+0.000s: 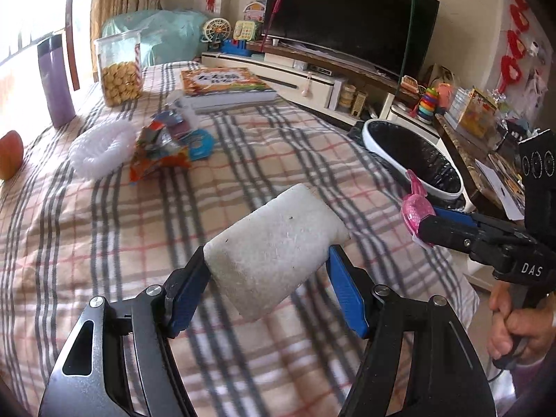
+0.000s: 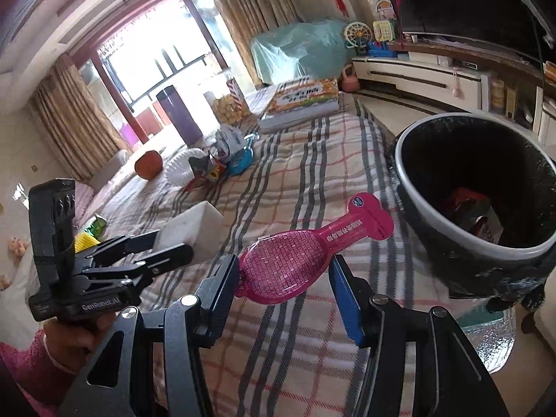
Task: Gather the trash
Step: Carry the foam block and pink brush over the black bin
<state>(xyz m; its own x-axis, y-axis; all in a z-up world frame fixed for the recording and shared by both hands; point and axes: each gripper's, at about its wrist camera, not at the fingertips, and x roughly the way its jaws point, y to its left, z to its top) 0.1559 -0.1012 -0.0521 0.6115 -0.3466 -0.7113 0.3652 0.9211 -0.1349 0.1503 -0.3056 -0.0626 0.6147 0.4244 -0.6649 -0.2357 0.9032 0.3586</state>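
Note:
My left gripper (image 1: 267,271) is shut on a white foam block (image 1: 274,246), held above the plaid cloth (image 1: 104,229). The same block (image 2: 194,226) and left gripper (image 2: 173,243) show at the left of the right wrist view. My right gripper (image 2: 285,274) is shut on a pink plastic blister pack (image 2: 295,260) whose handle end points toward the bin. In the left wrist view that pack (image 1: 415,208) sits in the right gripper (image 1: 422,224), close to the bin's rim. The black-lined trash bin (image 2: 427,173) stands at the table's right edge, with some wrappers inside.
Snack wrappers (image 1: 160,153), a white foam net (image 1: 100,149) and a blue ring (image 1: 199,144) lie mid-table. Farther back stand a purple cup (image 1: 55,83), a cracker jar (image 1: 120,69), a book (image 1: 226,85) and an orange fruit (image 1: 10,154). A TV cabinet (image 1: 312,80) lies behind.

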